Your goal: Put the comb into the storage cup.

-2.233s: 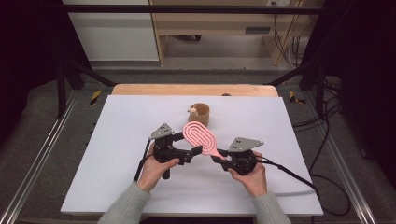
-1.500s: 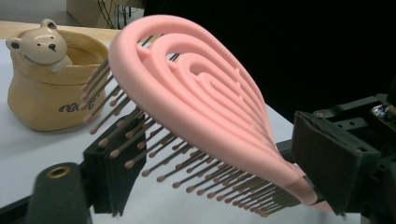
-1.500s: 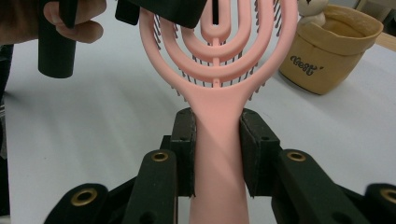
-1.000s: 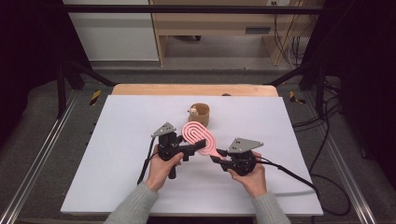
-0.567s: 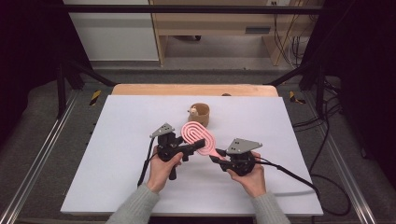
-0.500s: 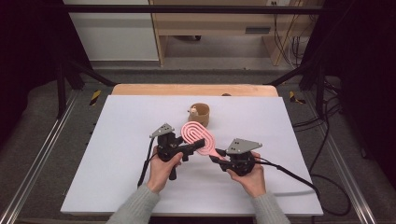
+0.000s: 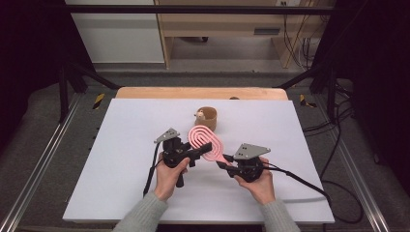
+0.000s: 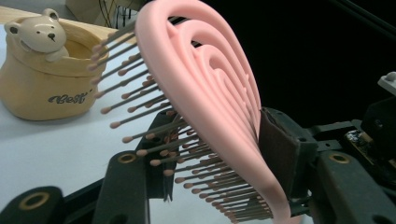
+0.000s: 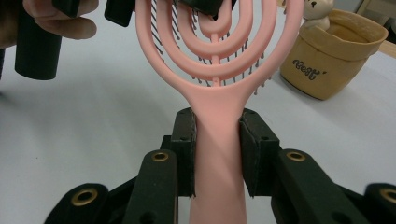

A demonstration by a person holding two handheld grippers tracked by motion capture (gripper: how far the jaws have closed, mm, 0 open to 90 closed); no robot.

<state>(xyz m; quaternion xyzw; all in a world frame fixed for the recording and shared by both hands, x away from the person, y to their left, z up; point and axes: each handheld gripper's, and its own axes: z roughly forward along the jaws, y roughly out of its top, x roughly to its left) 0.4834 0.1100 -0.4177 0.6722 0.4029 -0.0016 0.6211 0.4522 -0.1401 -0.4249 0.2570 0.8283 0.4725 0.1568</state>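
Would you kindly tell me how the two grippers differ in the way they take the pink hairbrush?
The right gripper is clamped on the handle of the pink hairbrush, a pad on each side. The left gripper straddles the brush head instead; its jaws have just been closing, one pad against the smooth back, the other on the bristle side, where contact is unclear. The right approaches along the brush's length, the left from the side. Both are hand-held above the white table.
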